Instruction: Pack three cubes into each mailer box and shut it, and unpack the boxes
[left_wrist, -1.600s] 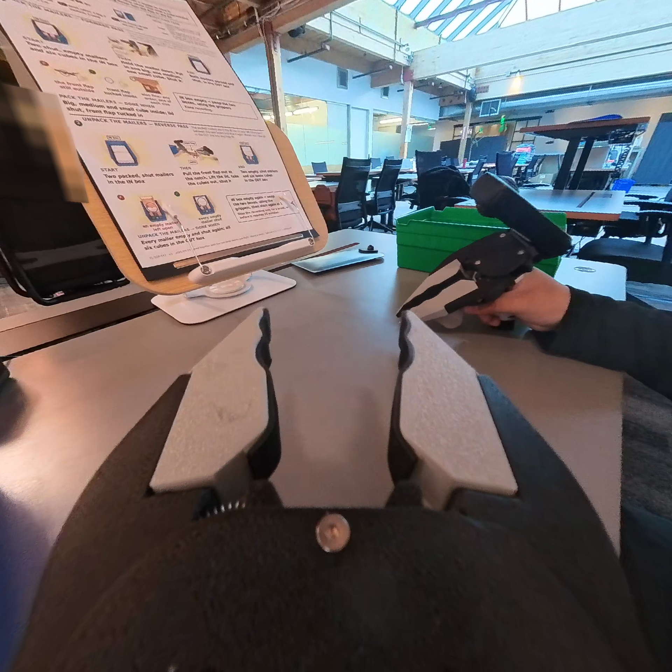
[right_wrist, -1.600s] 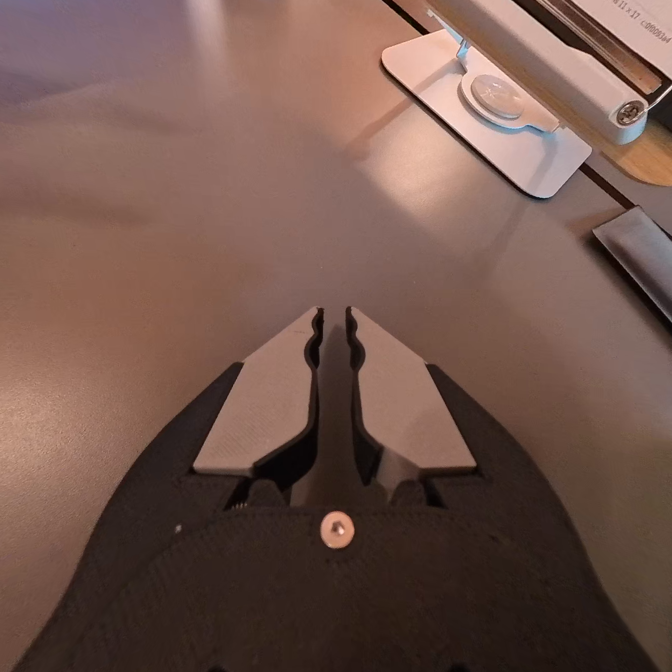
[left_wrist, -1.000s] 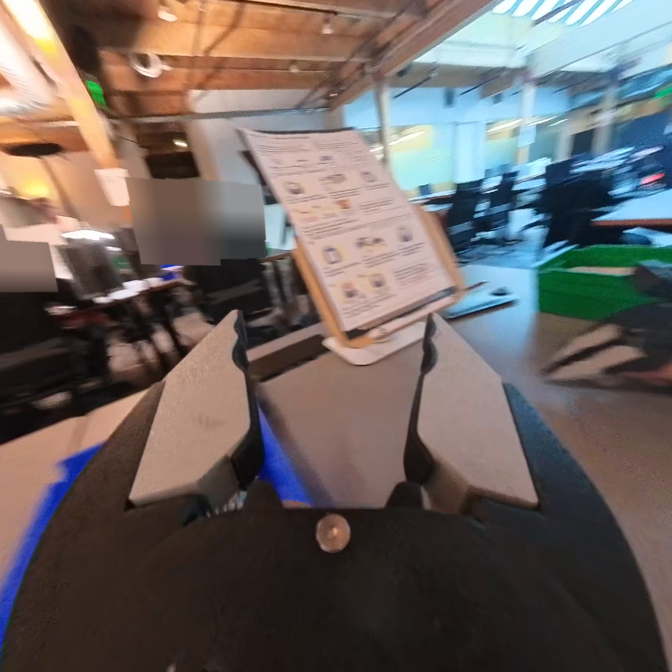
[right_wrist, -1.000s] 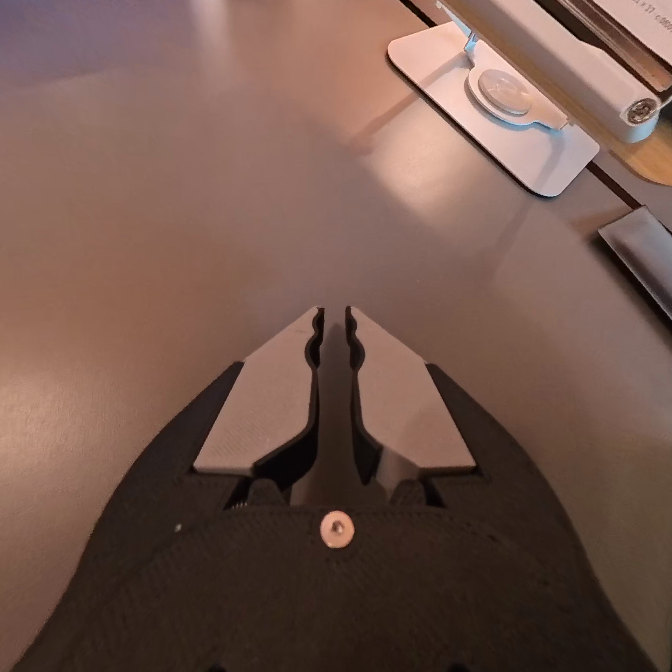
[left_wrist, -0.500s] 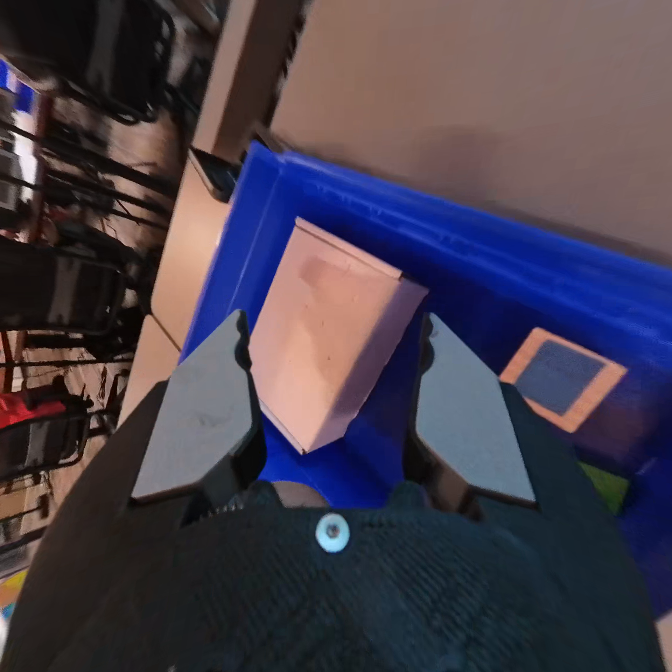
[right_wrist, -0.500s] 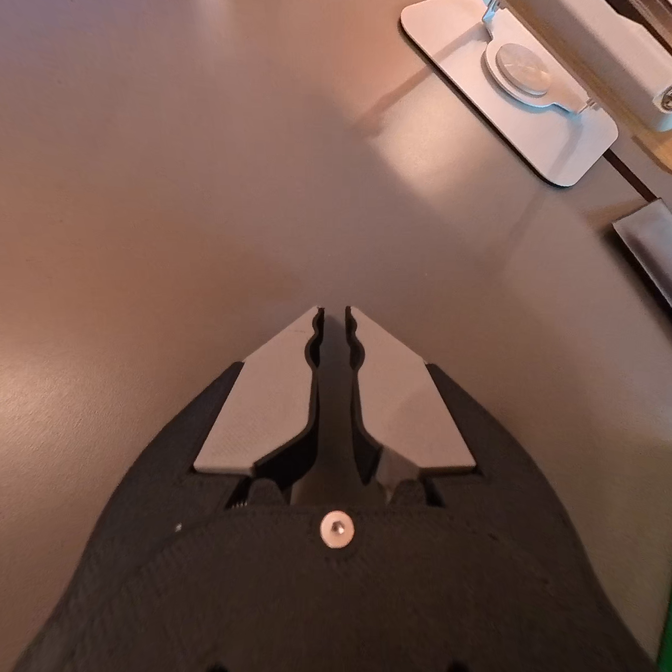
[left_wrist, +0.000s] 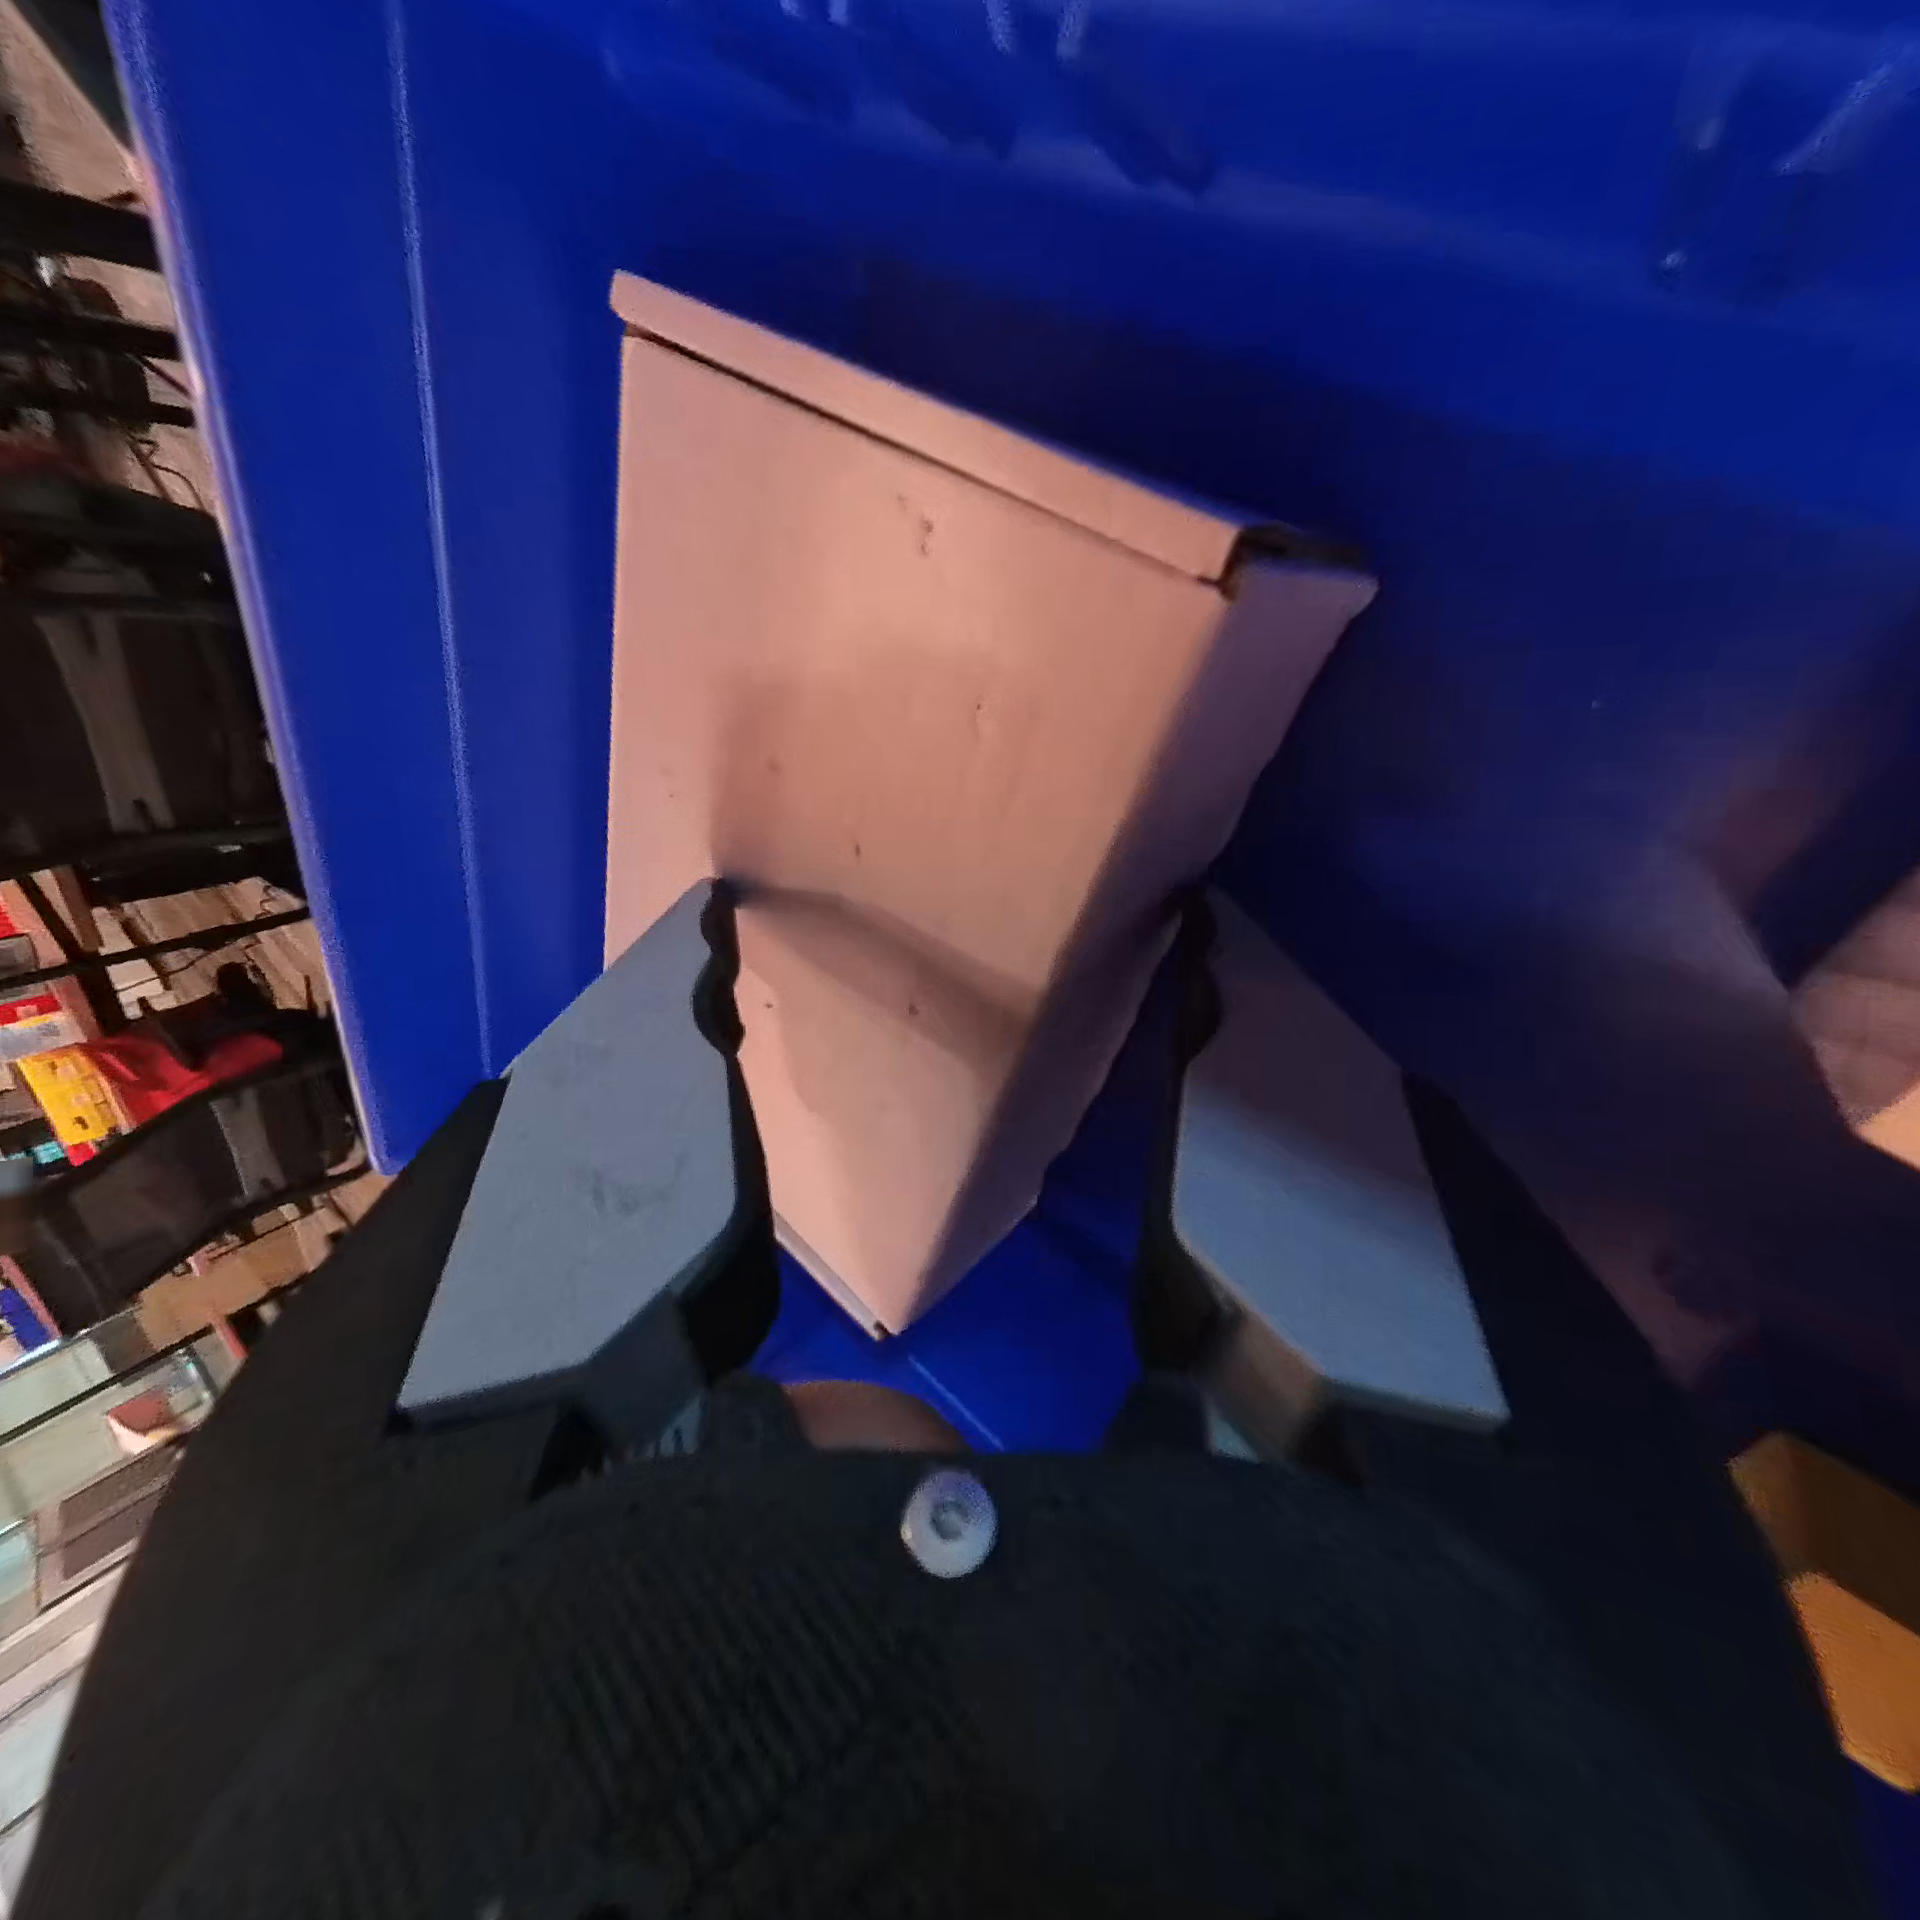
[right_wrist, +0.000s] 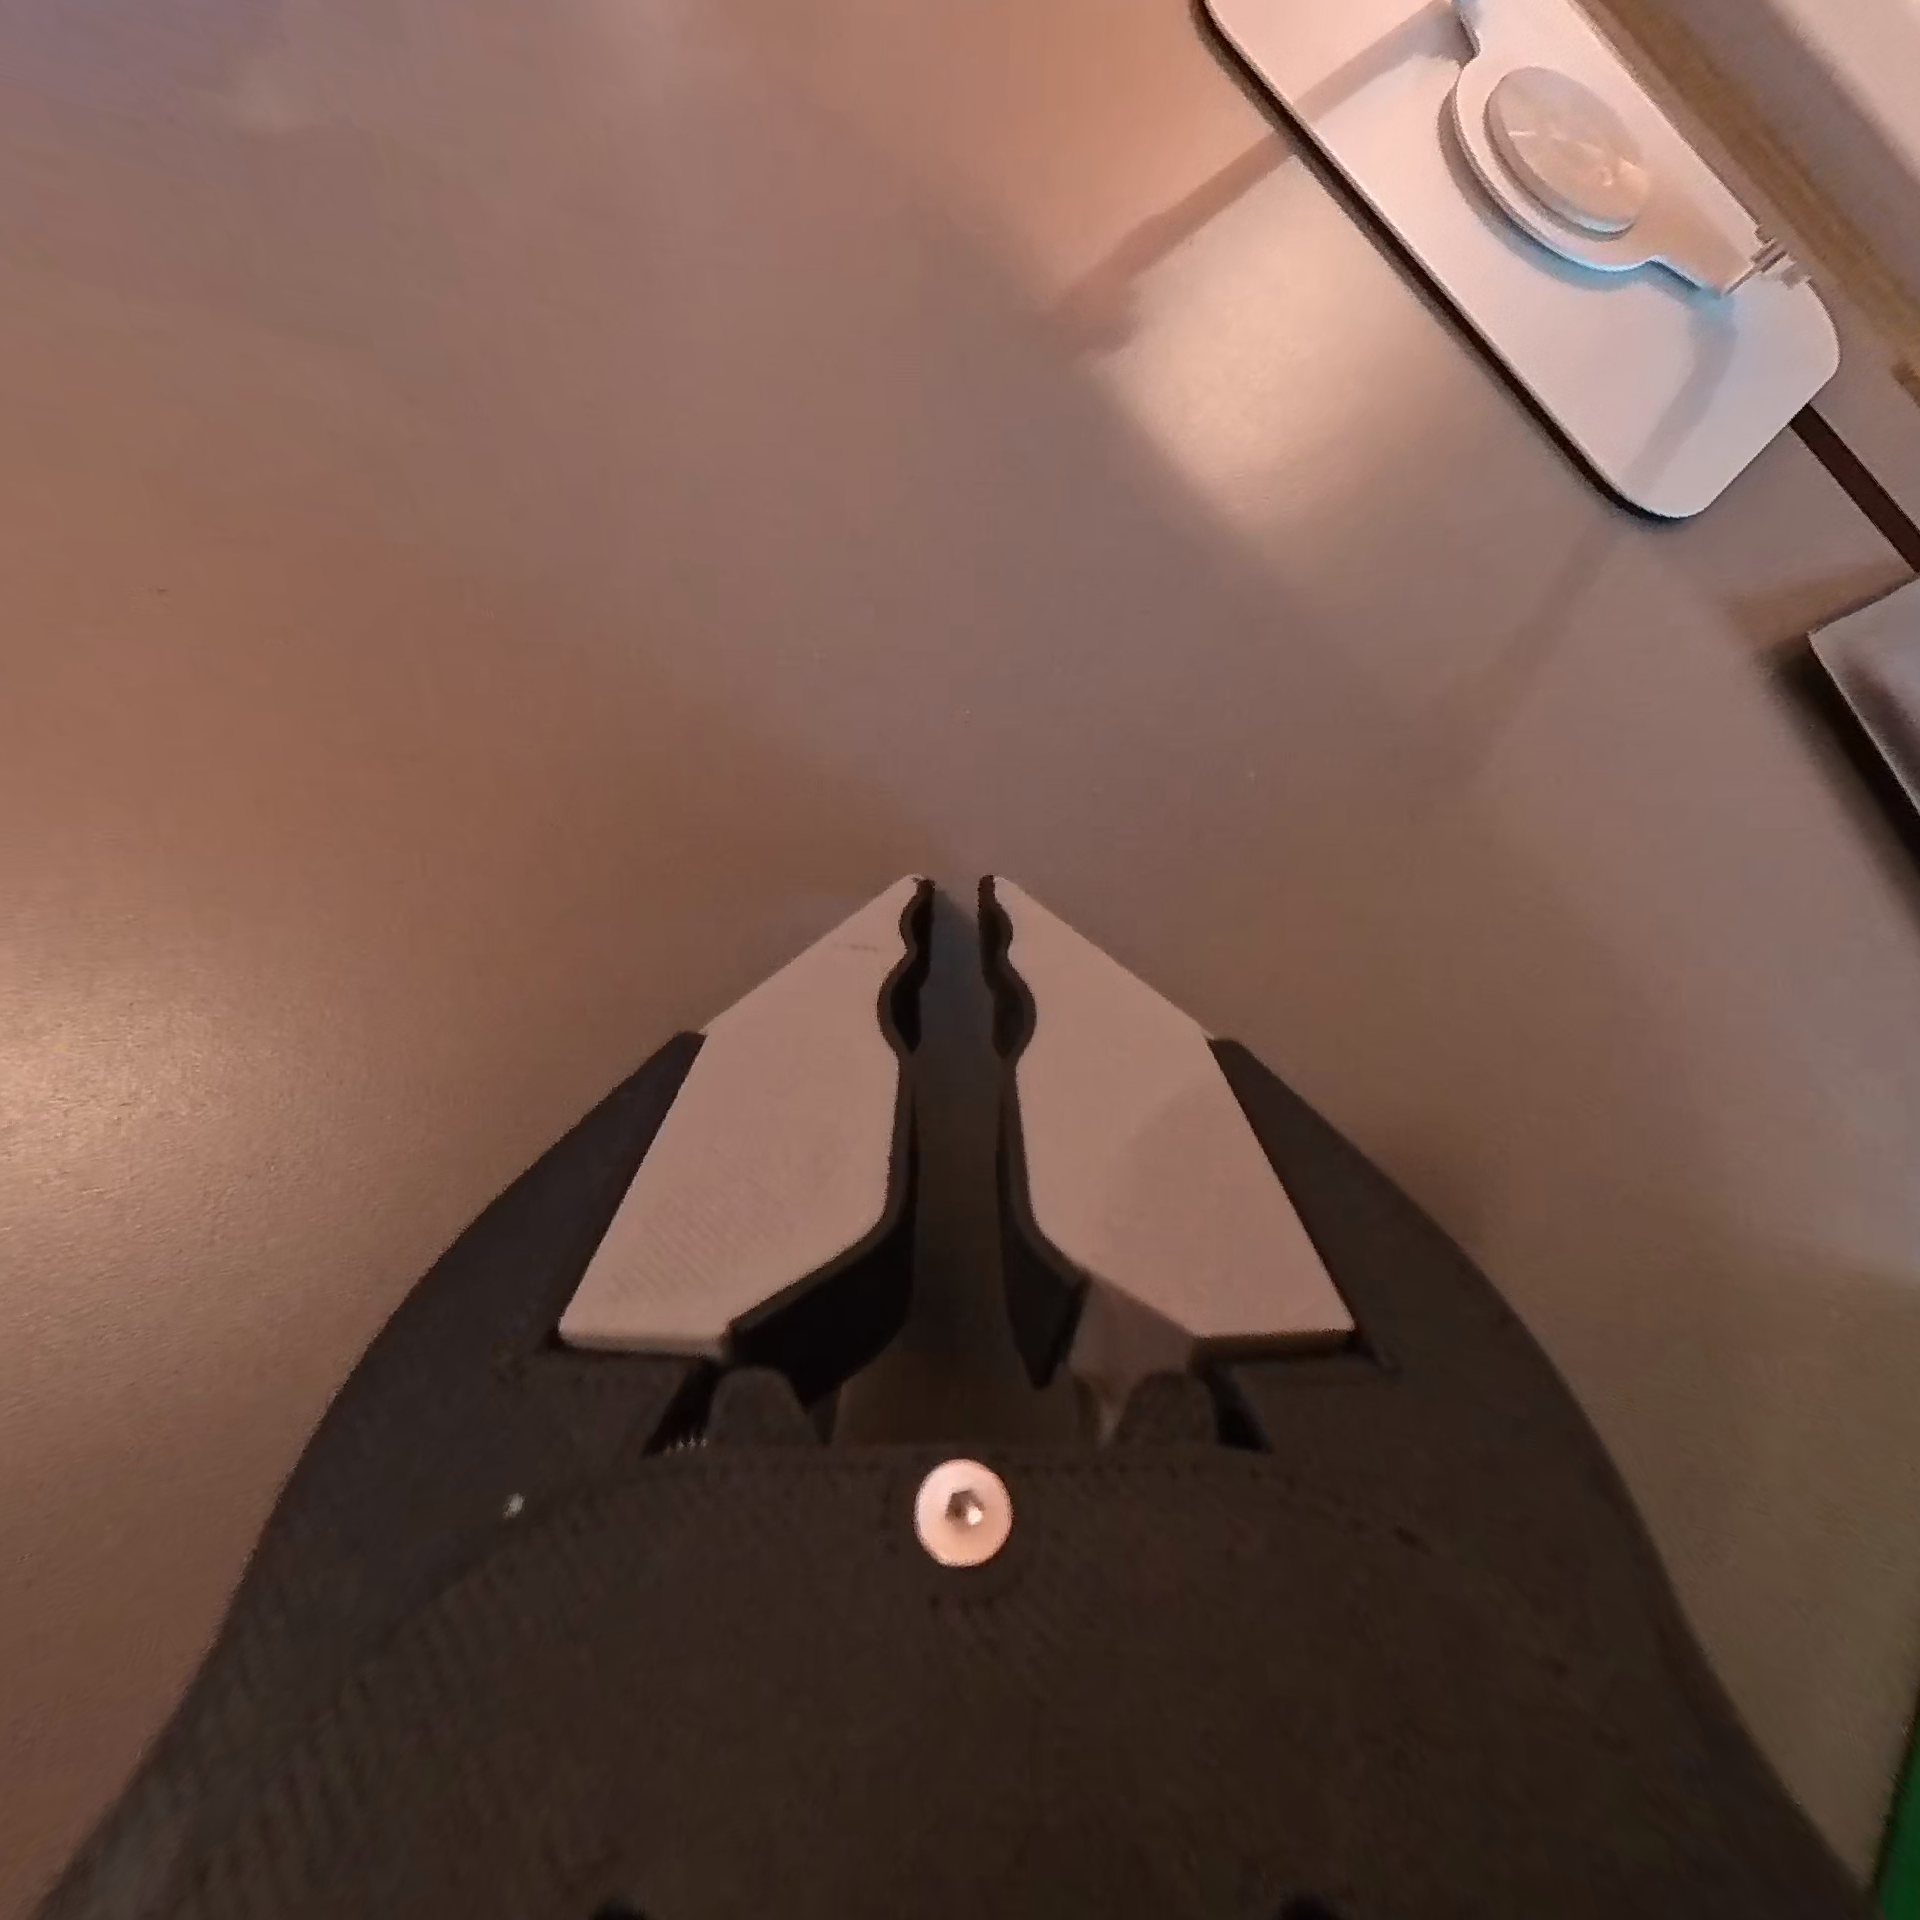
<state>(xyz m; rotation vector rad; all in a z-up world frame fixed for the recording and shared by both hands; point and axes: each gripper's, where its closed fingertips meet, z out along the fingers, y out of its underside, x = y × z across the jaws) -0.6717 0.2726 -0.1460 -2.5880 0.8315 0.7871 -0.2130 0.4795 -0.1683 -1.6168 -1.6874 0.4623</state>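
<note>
Closed cardboard mailer box (left_wrist: 914, 790), mid-frame, propped in blue bin (left_wrist: 1351, 312), straddled by spread left hand-held gripper (left_wrist: 951, 961), contact unclear; judged light, crushable, best clamped across stiff side edges; right hand-held gripper (right_wrist: 954, 883) nearly together, empty, over counter (right_wrist: 520, 520).

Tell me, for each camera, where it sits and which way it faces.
Left wrist view: sits on the left claw, looking down into a blue bin at a closed cardboard mailer box; its own open grey fingers straddle the box's near corner.
Right wrist view: sits on the right claw, looking down over a bare brown table toward a white stand base; its own fingers, nearly shut on nothing, show.
Shared: nothing appears in both views; neither shows the other claw.
</note>
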